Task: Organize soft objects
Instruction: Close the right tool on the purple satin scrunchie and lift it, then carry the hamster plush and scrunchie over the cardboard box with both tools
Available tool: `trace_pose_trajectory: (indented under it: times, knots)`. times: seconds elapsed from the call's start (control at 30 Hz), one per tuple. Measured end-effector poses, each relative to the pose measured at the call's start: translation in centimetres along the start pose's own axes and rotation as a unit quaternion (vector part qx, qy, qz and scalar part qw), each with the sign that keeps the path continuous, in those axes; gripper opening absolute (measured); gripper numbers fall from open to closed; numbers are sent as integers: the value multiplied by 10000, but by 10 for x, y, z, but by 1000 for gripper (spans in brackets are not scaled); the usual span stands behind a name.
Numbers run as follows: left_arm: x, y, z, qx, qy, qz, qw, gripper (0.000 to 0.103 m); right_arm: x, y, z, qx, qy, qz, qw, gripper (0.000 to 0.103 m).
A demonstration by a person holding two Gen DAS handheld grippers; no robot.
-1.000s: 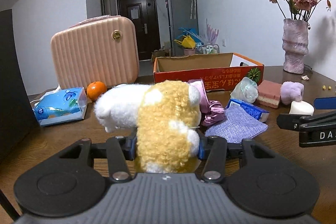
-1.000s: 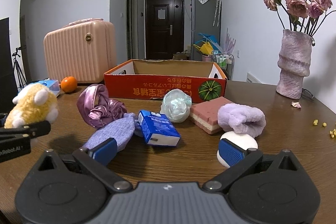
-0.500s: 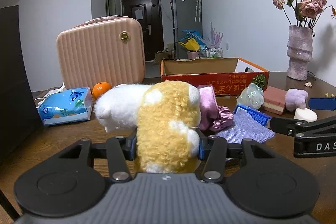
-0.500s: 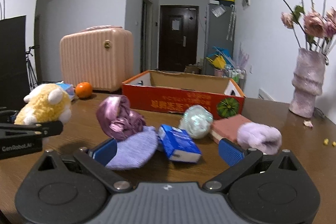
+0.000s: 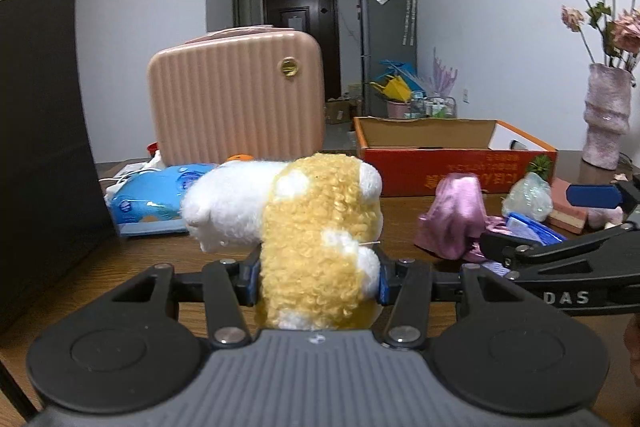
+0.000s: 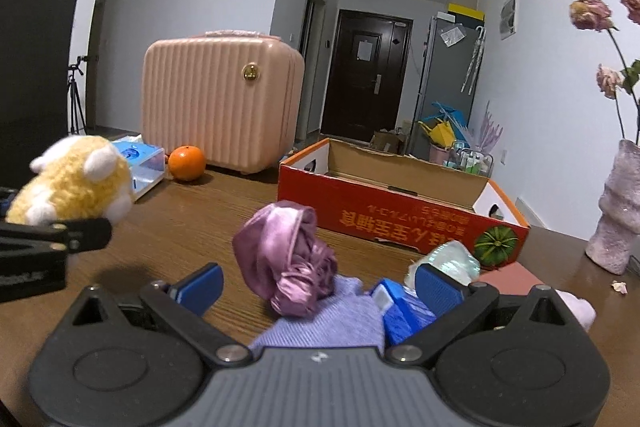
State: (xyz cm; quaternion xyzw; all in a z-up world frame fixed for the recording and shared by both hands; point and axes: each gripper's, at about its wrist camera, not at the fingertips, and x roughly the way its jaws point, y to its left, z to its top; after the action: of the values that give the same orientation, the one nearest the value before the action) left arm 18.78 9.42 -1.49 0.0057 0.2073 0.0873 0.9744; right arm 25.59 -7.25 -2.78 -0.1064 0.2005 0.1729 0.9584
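Left gripper point(image 5: 318, 277) clamped on yellow-white plush toy point(image 5: 316, 227), held above table point(image 5: 120, 267), near-left of scene. Right gripper point(image 6: 318, 285) wide open, nothing between pads; purple satin scrunchie point(image 6: 286, 259) and lilac knit cloth point(image 6: 324, 319) lie just ahead of it. Orange cardboard box point(image 6: 400, 223) beyond, far right. Pink case point(image 5: 236, 95) far left.

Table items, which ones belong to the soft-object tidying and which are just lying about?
Job:
plush toy, clamped in the left hand-held gripper
satin scrunchie
purple knit cloth
cardboard box, probably the bin

Lying about:
orange
pink suitcase
vase
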Motion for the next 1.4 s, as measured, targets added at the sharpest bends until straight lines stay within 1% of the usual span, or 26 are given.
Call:
trace_pose_trajectory:
  times: [0.1, 0.17, 0.2, 0.4, 0.43, 0.53, 0.6, 0.67, 0.7, 0.73, 0.8, 0.83, 0.87, 0.97, 1.1, 1.2, 1.4]
  knots:
    - [4, 10, 1, -67, 34, 135, 9999, 50, 16, 7, 5, 19, 115, -17, 9999, 100]
    - [5, 15, 2, -126, 54, 154, 9998, 50, 26, 12, 8, 42, 225, -44, 9997, 96]
    - [5, 17, 2, -152, 58, 165, 9997, 50, 31, 14, 9, 66, 280, -42, 9996, 96]
    - [4, 21, 3, -184, 50, 139, 9997, 50, 62, 21, 15, 253, 601, -132, 9978, 91]
    - [4, 20, 3, -184, 48, 132, 9997, 50, 66, 21, 16, 298, 647, -139, 9974, 89]
    - [4, 21, 2, -190, 55, 116, 9997, 50, 77, 18, 18, 506, 802, -145, 9954, 88]
    - [5, 21, 2, -195, 62, 110, 9997, 50, 83, 16, 18, 596, 851, -148, 9945, 85]
    - [5, 21, 2, -183, 61, 102, 9998, 50, 87, 14, 18, 652, 910, -144, 9936, 76]
    - [5, 20, 2, -174, 59, 99, 9998, 50, 89, 13, 17, 683, 942, -112, 9931, 74]
    - [5, 20, 1, -165, 57, 99, 9998, 50, 92, 12, 17, 707, 981, -71, 9926, 69]
    - [5, 20, 1, -158, 60, 100, 9998, 50, 93, 10, 15, 742, 1026, 21, 9919, 55]
    - [6, 21, 2, -160, 60, 101, 9998, 50, 92, 9, 13, 756, 1048, 35, 9916, 47]
    - [6, 21, 2, -162, 60, 104, 9998, 50, 92, 9, 12, 759, 1042, 18, 9917, 43]
    - [7, 21, 1, -170, 69, 94, 9998, 50, 89, 5, 11, 865, 975, 77, 9914, 39]
    - [8, 21, 1, -171, 101, 108, 9997, 50, 79, 4, 11, 917, 781, 154, 9926, 37]
    - [8, 22, 2, -201, 98, 103, 9997, 50, 68, 2, 14, 939, 536, 207, 9939, 36]
    - [8, 23, 2, -257, 113, 95, 9996, 50, 33, -6, 16, 907, -34, 301, 9954, 36]
